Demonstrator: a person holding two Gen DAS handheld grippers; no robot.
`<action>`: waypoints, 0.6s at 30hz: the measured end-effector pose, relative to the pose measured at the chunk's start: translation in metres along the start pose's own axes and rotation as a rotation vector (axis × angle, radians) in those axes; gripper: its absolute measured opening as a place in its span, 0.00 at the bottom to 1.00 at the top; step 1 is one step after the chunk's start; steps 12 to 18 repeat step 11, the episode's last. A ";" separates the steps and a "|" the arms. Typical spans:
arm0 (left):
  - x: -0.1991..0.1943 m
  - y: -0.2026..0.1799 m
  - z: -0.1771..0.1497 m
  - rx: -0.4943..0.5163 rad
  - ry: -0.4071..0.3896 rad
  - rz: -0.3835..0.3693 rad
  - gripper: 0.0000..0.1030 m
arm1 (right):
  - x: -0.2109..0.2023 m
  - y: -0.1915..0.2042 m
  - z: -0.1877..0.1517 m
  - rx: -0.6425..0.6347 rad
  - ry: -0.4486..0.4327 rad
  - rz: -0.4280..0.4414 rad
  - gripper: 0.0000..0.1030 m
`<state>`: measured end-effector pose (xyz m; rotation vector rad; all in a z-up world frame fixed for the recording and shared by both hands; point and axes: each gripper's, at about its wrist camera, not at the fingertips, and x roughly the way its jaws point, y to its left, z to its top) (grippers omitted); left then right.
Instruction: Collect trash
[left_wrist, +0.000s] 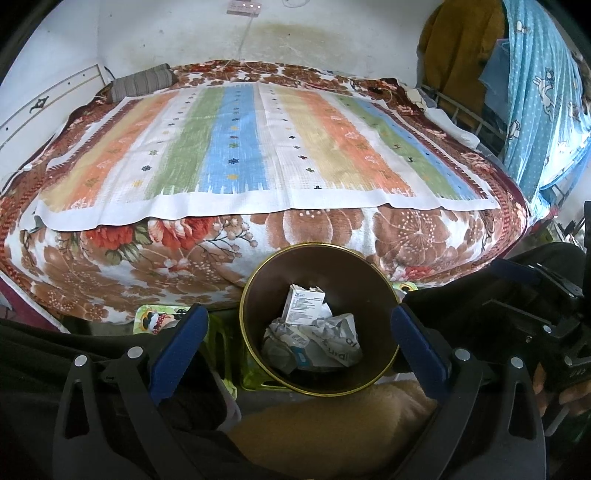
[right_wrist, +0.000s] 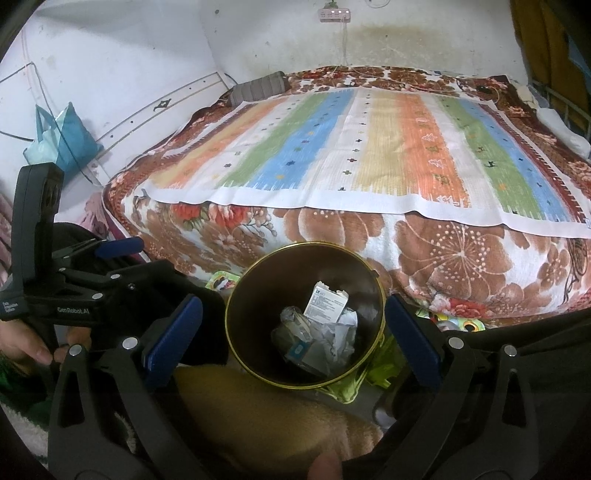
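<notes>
A dark round bin with a gold rim (left_wrist: 255, 280) stands on the floor at the foot of the bed; it also shows in the right wrist view (right_wrist: 240, 288). Inside lie a small white carton (left_wrist: 303, 302), crumpled paper (left_wrist: 332, 341) and clear plastic wrap; the carton (right_wrist: 325, 303) and paper (right_wrist: 341, 330) also show in the right wrist view. My left gripper (left_wrist: 297, 332) is open and empty, its blue pads either side of the bin. My right gripper (right_wrist: 293, 328) is open and empty, also straddling the bin.
A bed with a floral blanket (left_wrist: 110, 266) and a striped sheet (left_wrist: 236, 147) fills the view ahead. A green stool (left_wrist: 221, 354) and a tan cushion (left_wrist: 325, 417) sit by the bin. Hanging clothes (left_wrist: 535, 96) are at right. A blue bag (right_wrist: 62, 140) hangs at left.
</notes>
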<state>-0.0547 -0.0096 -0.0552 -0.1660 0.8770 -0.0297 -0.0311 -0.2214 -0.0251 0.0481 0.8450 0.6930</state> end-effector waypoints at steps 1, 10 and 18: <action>0.000 0.000 0.000 -0.001 0.000 0.001 0.94 | 0.000 0.000 0.000 -0.001 0.000 0.000 0.91; 0.004 0.004 0.000 -0.036 0.024 0.004 0.94 | 0.000 0.000 -0.001 -0.003 0.003 0.001 0.92; 0.005 0.004 0.000 -0.037 0.025 0.004 0.94 | 0.000 0.000 -0.001 -0.002 0.003 0.001 0.92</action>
